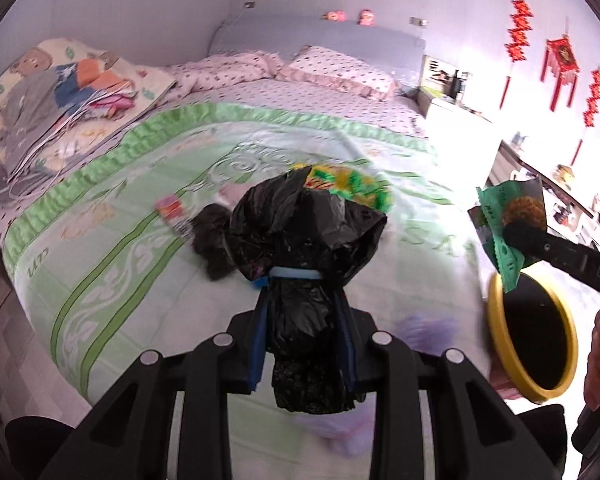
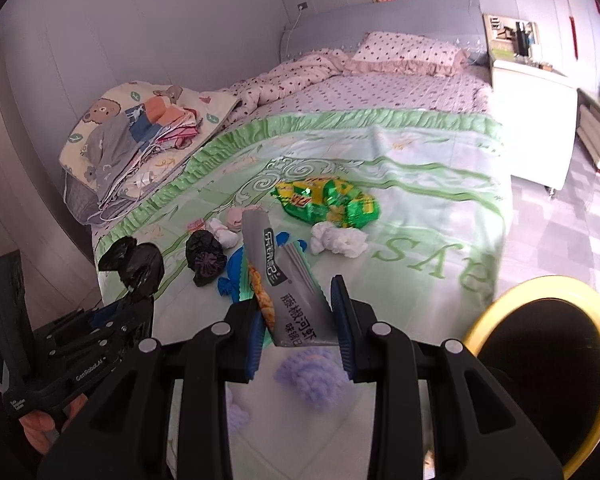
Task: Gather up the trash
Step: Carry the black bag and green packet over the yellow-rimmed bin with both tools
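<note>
In the left wrist view my left gripper (image 1: 304, 284) is shut on a crumpled black plastic bag (image 1: 300, 232), held above the green bedspread (image 1: 140, 248). My right gripper (image 2: 296, 296) is shut on a grey snack wrapper (image 2: 284, 292) with printed characters, also lifted off the bed. The left view shows that wrapper (image 1: 508, 216) at the right, just above a black bin with a yellow rim (image 1: 496, 308). On the bed lie a green-yellow snack packet (image 2: 328, 200), a white tissue wad (image 2: 340, 240), a black bag ball (image 2: 204, 256) and a blue wrapper (image 2: 232, 276).
The bin's yellow rim (image 2: 540, 284) is at the bed's near right corner. A purple fluffy item (image 2: 312, 372) lies just below my right gripper. Folded clothes on a bear-print blanket (image 2: 140, 132) sit at the bed's left edge. A white nightstand (image 2: 536, 112) stands right of the bed.
</note>
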`<state>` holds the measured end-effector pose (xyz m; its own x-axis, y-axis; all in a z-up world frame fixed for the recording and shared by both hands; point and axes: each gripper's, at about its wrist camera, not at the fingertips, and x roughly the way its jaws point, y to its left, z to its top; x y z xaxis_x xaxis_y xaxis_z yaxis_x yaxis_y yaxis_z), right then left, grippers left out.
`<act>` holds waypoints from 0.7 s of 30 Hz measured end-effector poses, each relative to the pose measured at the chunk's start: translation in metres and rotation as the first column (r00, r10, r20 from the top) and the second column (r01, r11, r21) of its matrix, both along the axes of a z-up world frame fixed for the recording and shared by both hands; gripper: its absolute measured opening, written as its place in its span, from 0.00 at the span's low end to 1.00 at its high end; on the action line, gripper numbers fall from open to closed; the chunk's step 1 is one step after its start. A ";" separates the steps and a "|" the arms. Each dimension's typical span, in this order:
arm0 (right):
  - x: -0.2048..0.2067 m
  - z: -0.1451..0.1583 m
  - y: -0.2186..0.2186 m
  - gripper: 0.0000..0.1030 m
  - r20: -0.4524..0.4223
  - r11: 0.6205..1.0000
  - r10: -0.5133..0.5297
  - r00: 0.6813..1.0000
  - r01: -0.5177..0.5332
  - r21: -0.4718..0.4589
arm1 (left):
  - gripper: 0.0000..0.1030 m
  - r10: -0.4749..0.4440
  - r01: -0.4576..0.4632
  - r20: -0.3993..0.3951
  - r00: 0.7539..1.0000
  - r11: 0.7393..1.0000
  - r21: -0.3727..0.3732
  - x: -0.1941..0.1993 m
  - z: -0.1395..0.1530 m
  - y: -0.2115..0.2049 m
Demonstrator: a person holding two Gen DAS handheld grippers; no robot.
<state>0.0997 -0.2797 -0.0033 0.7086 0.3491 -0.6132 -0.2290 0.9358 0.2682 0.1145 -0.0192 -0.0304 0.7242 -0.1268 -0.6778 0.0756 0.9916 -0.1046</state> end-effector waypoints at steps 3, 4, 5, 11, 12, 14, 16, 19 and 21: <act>-0.013 0.010 -0.015 0.29 0.013 1.000 -0.020 1.000 0.020 -0.002 | 0.27 -0.036 0.036 0.006 0.999 0.999 -0.008 0.000 0.011 -0.018; -0.018 0.015 -0.022 0.29 0.020 1.000 -0.028 0.999 0.028 -0.005 | 0.27 -0.047 0.047 0.007 0.999 0.999 -0.011 0.000 0.014 -0.025; -0.024 0.019 -0.029 0.29 0.025 0.999 -0.035 0.999 0.035 -0.008 | 0.27 -0.055 0.055 0.008 0.998 0.998 -0.013 0.000 0.016 -0.030; -0.044 0.034 -0.063 0.29 0.052 0.996 -0.079 0.996 0.080 -0.027 | 0.27 -0.120 0.120 0.020 0.993 0.993 -0.019 -0.002 0.030 -0.070; -0.047 0.036 -0.070 0.29 0.055 0.995 -0.088 0.995 0.090 -0.030 | 0.27 -0.128 0.129 0.021 0.992 0.992 -0.018 -0.002 0.031 -0.075; -0.054 0.038 -0.084 0.29 0.059 0.994 -0.105 0.993 0.107 -0.029 | 0.27 -0.150 0.150 0.020 0.989 0.988 -0.024 -0.003 0.034 -0.087; -0.058 0.038 -0.095 0.29 0.059 0.991 -0.124 0.990 0.127 -0.035 | 0.27 -0.172 0.173 0.020 0.985 0.985 -0.023 -0.003 0.037 -0.101; -0.063 0.035 -0.115 0.29 0.048 0.986 -0.163 0.985 0.165 -0.034 | 0.27 -0.203 0.203 0.022 0.979 0.979 -0.021 -0.003 0.040 -0.122; -0.065 0.034 -0.129 0.29 0.045 0.980 -0.190 0.981 0.192 -0.044 | 0.27 -0.223 0.223 0.022 0.975 0.975 -0.018 -0.004 0.042 -0.137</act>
